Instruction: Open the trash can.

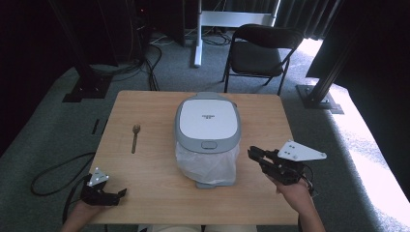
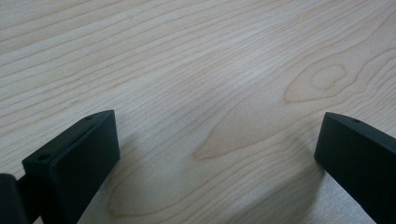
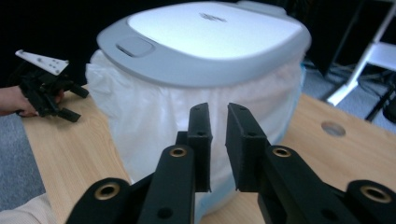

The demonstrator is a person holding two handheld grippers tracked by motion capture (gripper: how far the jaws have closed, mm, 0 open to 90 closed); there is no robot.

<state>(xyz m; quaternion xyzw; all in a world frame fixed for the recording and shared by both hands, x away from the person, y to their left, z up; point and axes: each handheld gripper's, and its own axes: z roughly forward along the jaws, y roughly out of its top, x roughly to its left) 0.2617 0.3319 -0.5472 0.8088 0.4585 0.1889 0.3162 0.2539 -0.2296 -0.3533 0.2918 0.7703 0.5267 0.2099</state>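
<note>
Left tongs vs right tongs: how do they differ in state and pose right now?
The left tongs are spread wide over bare table; the right tongs are nearly closed with a thin gap, holding nothing. The left tongs sit at the table's near left corner, away from the bin; the right tongs point at the bin's white liner bag. Both are black and hand-held.

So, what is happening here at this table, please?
A person holds a gripper in each hand at a wooden table. The right gripper, jaws nearly closed and holding nothing, points at the lidded bin with its white bag. The left gripper, jaws open, rests near the table's front corner. A spoon lies untouched left of the bin.
</note>
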